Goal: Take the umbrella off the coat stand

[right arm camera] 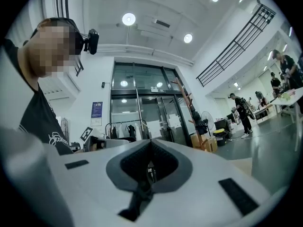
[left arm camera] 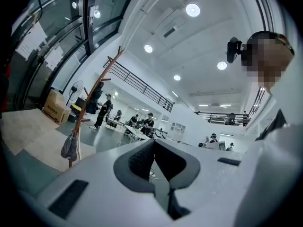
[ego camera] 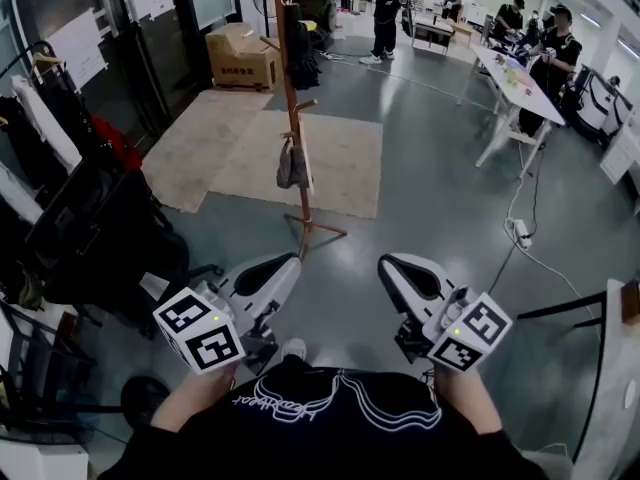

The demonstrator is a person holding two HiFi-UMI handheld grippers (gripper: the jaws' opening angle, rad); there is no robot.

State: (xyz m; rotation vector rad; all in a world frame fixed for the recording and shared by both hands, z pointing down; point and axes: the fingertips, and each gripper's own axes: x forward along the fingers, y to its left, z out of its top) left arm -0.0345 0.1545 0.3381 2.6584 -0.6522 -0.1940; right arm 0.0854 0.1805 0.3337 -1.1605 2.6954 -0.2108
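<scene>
A tall wooden coat stand (ego camera: 291,98) rises from the grey floor some way ahead of me. A folded grey umbrella (ego camera: 292,164) hangs from a low peg on it, and a dark bag (ego camera: 303,50) hangs higher up. The left gripper view shows the stand (left arm camera: 88,107) and the umbrella (left arm camera: 69,145) far off at the left. In the right gripper view only the stand (right arm camera: 189,104) shows. My left gripper (ego camera: 290,261) and right gripper (ego camera: 388,262) are held close to my body, well short of the stand. Both are shut and empty, their tips meeting (left arm camera: 152,142) (right arm camera: 150,141).
Tan floor mats (ego camera: 345,163) lie under and behind the stand. Cardboard boxes (ego camera: 243,56) stand at the back left. Dark clothes and a rack (ego camera: 75,198) crowd the left side. White tables (ego camera: 512,76) with people are at the back right, and a power strip (ego camera: 521,233) trails a cable.
</scene>
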